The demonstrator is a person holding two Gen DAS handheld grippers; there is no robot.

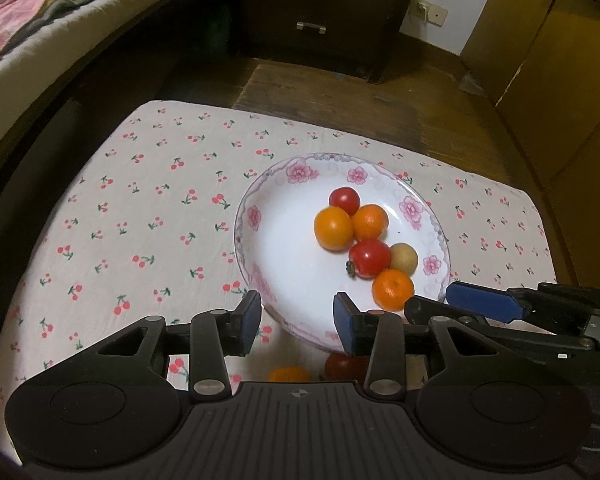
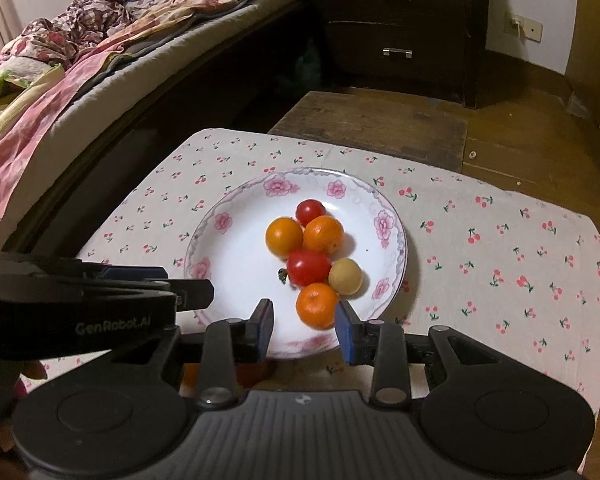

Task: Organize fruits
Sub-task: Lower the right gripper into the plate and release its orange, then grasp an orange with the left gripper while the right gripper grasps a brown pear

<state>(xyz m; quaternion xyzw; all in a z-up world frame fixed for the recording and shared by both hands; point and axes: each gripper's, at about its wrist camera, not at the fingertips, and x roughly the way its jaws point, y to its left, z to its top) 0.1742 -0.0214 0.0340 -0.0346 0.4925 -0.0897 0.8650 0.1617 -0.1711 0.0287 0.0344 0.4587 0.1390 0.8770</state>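
Six fruits sit bunched on the right half of the plate (image 2: 220,216) on the bench (image 1: 100,200); two more lie loose just before its near rim. The left tool (image 1: 296,320) hangs over that rim, part open and empty. The right tool (image 2: 304,326) is also part open, holding nothing, the nearest orange (image 2: 317,305) between its tips. Any nudge could scatter the heap or roll fruit off.

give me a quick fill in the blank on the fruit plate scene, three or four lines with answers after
1. The plate holds ____ pieces of fruit.
2. The flowers printed on the plate's rim are ____ in colour.
3. The tablecloth is printed with small red ____.
4. The pale yellow fruit touches the larger red tomato and lies nearer the plate's ____ edge in the right wrist view.

Missing words: six; pink; cherries; right
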